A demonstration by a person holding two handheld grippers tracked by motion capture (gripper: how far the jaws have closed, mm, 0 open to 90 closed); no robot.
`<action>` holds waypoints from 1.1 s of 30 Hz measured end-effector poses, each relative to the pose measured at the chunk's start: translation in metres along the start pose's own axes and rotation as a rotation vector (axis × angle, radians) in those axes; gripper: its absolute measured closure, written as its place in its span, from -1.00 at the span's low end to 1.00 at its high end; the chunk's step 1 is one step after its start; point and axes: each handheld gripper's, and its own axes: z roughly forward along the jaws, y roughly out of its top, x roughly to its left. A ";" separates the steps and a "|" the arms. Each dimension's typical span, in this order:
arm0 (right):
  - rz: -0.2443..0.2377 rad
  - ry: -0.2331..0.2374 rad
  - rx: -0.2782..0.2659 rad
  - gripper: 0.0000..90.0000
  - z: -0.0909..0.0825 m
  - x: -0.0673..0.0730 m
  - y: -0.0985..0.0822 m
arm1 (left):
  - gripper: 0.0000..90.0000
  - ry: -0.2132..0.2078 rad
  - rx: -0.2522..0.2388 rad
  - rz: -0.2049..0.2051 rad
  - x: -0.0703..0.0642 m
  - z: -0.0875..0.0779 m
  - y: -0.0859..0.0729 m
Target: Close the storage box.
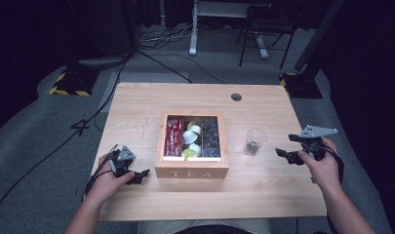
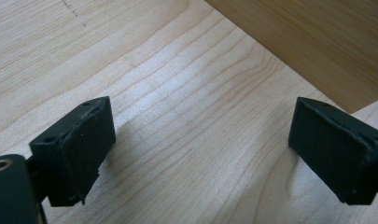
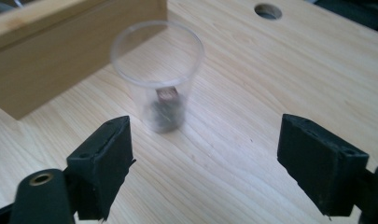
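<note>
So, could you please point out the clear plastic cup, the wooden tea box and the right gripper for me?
clear plastic cup (image 1: 255, 142), high view, on its side wall.
wooden tea box (image 1: 191, 172), high view, on its lettered front wall.
right gripper (image 1: 285, 155), high view, midway between its open jaws.

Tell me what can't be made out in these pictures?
- What sits in the cup: dark lump, blurred in the right gripper view, too small in the high view.
- The box contents: red packets, pale pods and dark items, too small to identify from above.
- The box in the left gripper view: just one side, cut off by the edge.
- The right claw: open, cup ahead of it.
</note>
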 end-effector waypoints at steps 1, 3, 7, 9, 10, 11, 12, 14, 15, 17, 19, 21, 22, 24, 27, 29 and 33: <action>0.010 0.000 0.004 -0.58 0.001 -0.003 -0.004 | -0.85 0.000 0.001 0.000 0.000 0.000 0.000; 0.033 -0.005 0.013 -0.58 0.004 -0.009 -0.012 | -0.85 -0.001 0.001 0.000 0.000 0.000 0.000; 0.085 -0.014 0.046 -0.59 0.015 -0.021 -0.035 | -0.86 0.001 0.003 0.005 0.001 0.000 0.000; 0.092 -0.016 0.050 -0.59 0.017 -0.022 -0.038 | -0.86 0.001 0.003 0.005 0.001 0.000 0.000; 0.121 -0.017 0.053 -0.58 0.022 -0.025 -0.049 | -0.86 0.001 0.002 0.006 0.001 0.000 0.000; 0.121 -0.017 0.053 -0.58 0.022 -0.025 -0.049 | -0.86 0.001 0.002 0.006 0.001 0.000 0.000; 0.133 -0.015 0.054 -0.57 0.023 -0.026 -0.052 | -0.86 0.001 0.002 0.005 0.001 0.000 0.000; 0.181 0.003 0.047 -0.56 0.027 -0.027 -0.061 | -0.86 0.002 0.002 0.006 0.001 0.000 0.000; 0.195 0.012 0.041 -0.56 0.029 -0.027 -0.064 | -0.86 0.003 0.002 0.006 0.001 0.000 0.000; 0.213 0.016 0.042 -0.56 0.032 -0.025 -0.071 | -0.86 0.001 0.002 0.005 0.001 0.000 0.000; 0.197 0.013 0.045 -0.56 0.037 -0.022 -0.078 | -0.86 0.002 0.002 0.005 0.001 0.000 0.000; 0.185 0.004 0.041 -0.56 0.038 -0.020 -0.081 | -0.86 0.000 0.004 0.005 0.001 0.000 0.000; 0.179 0.000 0.040 -0.57 0.039 -0.019 -0.082 | -0.86 0.000 0.004 0.005 0.001 0.000 0.000; 0.170 -0.011 0.037 -0.59 0.040 -0.017 -0.084 | -0.86 0.001 0.004 0.004 0.001 0.000 0.000; 0.159 -0.019 0.034 -0.61 0.041 -0.015 -0.085 | -0.86 0.001 0.005 0.007 0.001 0.000 0.001; 0.152 -0.037 0.034 -0.62 0.044 -0.013 -0.088 | -0.86 0.002 0.005 0.007 0.001 0.000 0.001; 0.154 -0.052 0.029 -0.63 0.045 -0.011 -0.088 | -0.86 0.002 0.005 0.007 0.001 0.000 0.001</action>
